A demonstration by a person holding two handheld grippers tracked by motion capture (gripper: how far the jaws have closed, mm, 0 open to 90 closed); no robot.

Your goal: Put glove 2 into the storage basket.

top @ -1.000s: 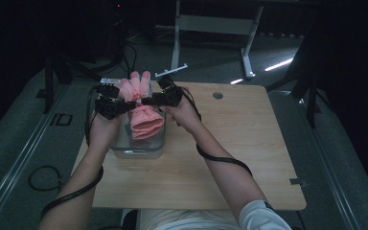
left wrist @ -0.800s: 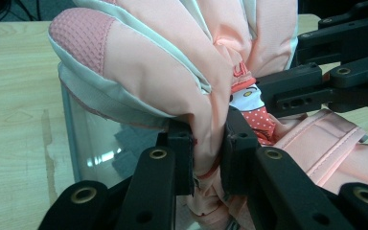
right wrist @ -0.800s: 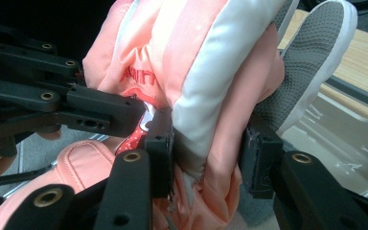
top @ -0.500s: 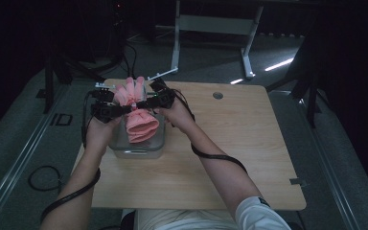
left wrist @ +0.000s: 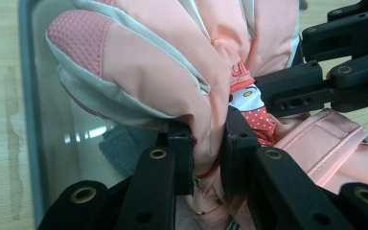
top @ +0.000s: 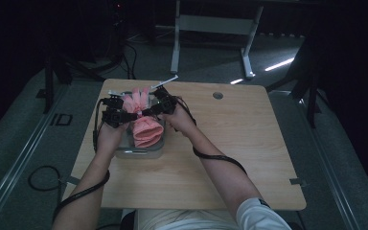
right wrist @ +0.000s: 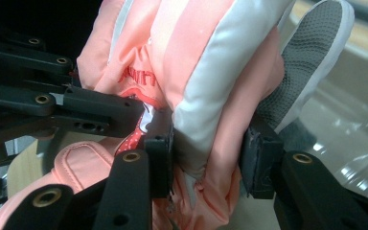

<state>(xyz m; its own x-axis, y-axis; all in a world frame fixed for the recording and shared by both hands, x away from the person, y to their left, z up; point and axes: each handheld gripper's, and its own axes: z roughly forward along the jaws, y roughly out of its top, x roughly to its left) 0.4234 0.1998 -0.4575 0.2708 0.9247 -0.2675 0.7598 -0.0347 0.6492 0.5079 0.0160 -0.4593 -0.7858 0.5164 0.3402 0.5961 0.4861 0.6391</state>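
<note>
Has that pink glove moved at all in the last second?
Yes. The pink glove, pinched by both tongs, has come down the picture toward the clear box on the table.

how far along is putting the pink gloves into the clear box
Done: one pink glove already lies in the clear box. In hand: the left hand-held gripper and right hand-held gripper both clamp the second glove above the box. Left: setting it inside and letting go.

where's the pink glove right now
In the high view the pink glove is at the table's far left, pinched between the left gripper and right gripper, over the clear container.
</note>
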